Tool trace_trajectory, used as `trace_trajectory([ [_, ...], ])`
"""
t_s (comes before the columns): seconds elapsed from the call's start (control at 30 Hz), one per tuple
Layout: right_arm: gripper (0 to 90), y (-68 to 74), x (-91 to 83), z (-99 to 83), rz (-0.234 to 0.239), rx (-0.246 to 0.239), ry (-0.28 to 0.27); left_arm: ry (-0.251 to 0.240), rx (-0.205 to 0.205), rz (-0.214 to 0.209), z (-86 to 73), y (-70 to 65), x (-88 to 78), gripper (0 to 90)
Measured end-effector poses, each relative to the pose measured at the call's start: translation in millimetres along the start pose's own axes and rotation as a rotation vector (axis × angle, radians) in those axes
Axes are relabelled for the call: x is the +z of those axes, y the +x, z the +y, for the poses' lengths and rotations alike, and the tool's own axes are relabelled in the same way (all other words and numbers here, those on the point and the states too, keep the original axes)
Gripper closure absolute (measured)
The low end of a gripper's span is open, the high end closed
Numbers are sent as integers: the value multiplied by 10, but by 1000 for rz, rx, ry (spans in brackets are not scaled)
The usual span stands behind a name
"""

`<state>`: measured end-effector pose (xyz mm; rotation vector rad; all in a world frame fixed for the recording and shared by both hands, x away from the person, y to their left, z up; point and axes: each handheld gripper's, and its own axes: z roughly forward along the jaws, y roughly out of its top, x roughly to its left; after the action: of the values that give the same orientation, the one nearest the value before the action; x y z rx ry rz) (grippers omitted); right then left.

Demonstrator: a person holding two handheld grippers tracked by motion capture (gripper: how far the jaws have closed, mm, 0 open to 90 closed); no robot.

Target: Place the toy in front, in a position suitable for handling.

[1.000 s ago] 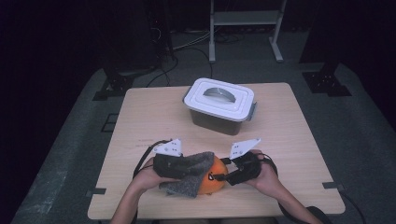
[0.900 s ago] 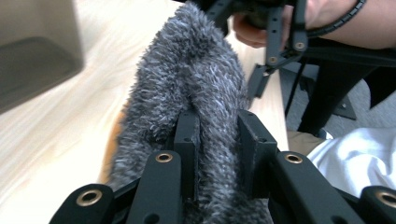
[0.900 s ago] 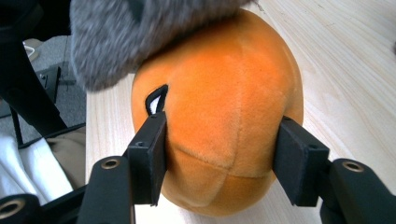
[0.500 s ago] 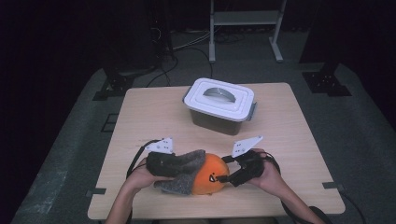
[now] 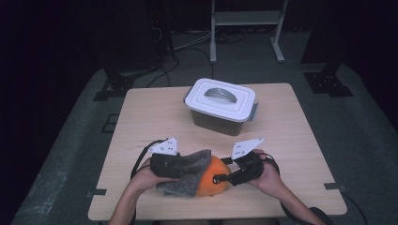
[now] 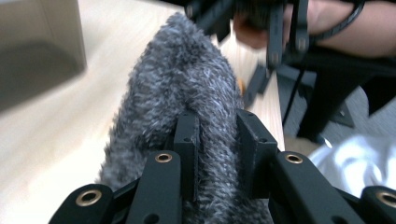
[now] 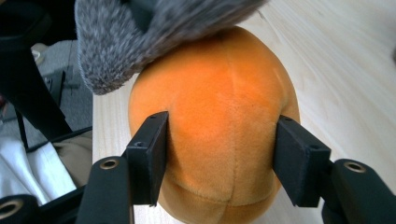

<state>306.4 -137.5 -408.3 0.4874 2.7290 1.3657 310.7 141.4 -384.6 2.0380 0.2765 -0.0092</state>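
An orange plush ball (image 5: 215, 182) lies near the table's front edge, its left side draped by a grey fuzzy cloth (image 5: 187, 169). My left gripper (image 5: 188, 166) comes in from the left and is shut on that cloth (image 6: 187, 84), which bunches between its jaws (image 6: 215, 135). My right gripper (image 5: 222, 178) reaches in from the right. Its jaws (image 7: 222, 149) have just been closing, and both pads now press the sides of the plush ball (image 7: 219, 107). The cloth (image 7: 121, 42) hangs over the ball's far top.
A grey lidded plastic box (image 5: 220, 105) with a white lid stands at the middle back of the wooden table (image 5: 291, 136). The table's front edge runs just below both hands. Dark floor, cables and a metal stand lie beyond the table.
The left gripper has drawn the cloth slightly leftward, so more of the orange ball shows. The right hand has stayed put at the ball.
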Motion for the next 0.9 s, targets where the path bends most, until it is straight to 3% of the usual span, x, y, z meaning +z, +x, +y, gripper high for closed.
trace_trajectory([
  [0.13,421,77,16,44,-9,-92,-1,6,27,19,83,-46,42,715],
  [0.23,432,77,8,29,-12,-112,7,9,12,22,43,-18,41,714],
  [0.27,439,40,-11,-5,-7,-111,11,7,-19,23,-24,32,16,715],
  [0.37,439,11,-24,-28,-7,-92,13,13,-42,28,-84,81,-29,714],
  [0.4,436,-23,-28,-50,-7,-66,10,25,-55,50,-133,116,-73,714],
  [0.5,389,-57,-31,-61,4,-33,-1,19,-78,35,-198,143,-75,715],
  [0.6,291,-70,-33,-18,18,-3,6,28,-76,14,-193,133,-39,715],
  [0.8,192,-98,31,-10,51,55,24,44,-52,-56,-150,68,47,713],
  [0.9,252,-108,82,-24,65,73,37,42,-42,-40,-135,52,62,714],
])
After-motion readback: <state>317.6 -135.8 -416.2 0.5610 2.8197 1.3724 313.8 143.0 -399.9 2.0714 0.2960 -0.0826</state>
